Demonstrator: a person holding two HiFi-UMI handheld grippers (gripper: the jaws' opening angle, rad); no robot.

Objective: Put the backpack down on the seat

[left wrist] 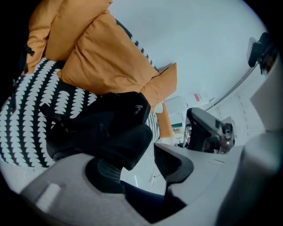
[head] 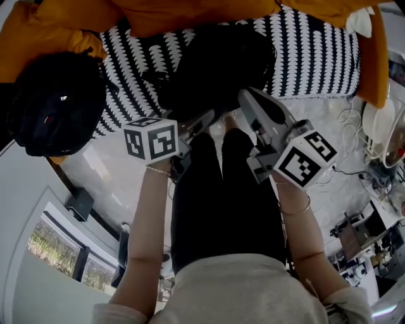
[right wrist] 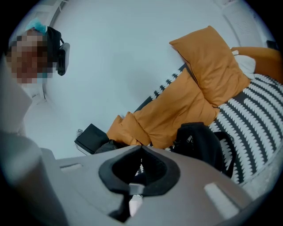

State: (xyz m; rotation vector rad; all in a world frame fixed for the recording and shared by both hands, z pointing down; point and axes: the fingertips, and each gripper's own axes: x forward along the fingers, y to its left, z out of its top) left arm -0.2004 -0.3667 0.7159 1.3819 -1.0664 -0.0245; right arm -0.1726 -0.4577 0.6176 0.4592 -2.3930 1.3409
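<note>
So the black backpack [head: 215,69] was sitting on the seat [head: 316,57], on that black-and-white patterned cover, right ahead of both sets of fingers, with the orange cushions [head: 190,16] beyond it. The left gripper [left wrist: 139,165] had its fingers spread wide. The bag's lower corner was just past one of them, and the pads weren't squeezing anything as far as I could see. The right gripper [right wrist: 141,148] had its fingers pressed together at the tips with nothing pinched. Looked to me like the set-down was basically done and the job was just getting clear cleanly. I'd back the left one straight out toward the body, slowly, so no strap or zipper pull catches a pad and drags the bag off the seat's front edge. Room-wise, there was plenty of bare cover right of the fingers, a second black bag [head: 57,104] well off to their left, and open floor [head: 107,168] behind them.
</note>
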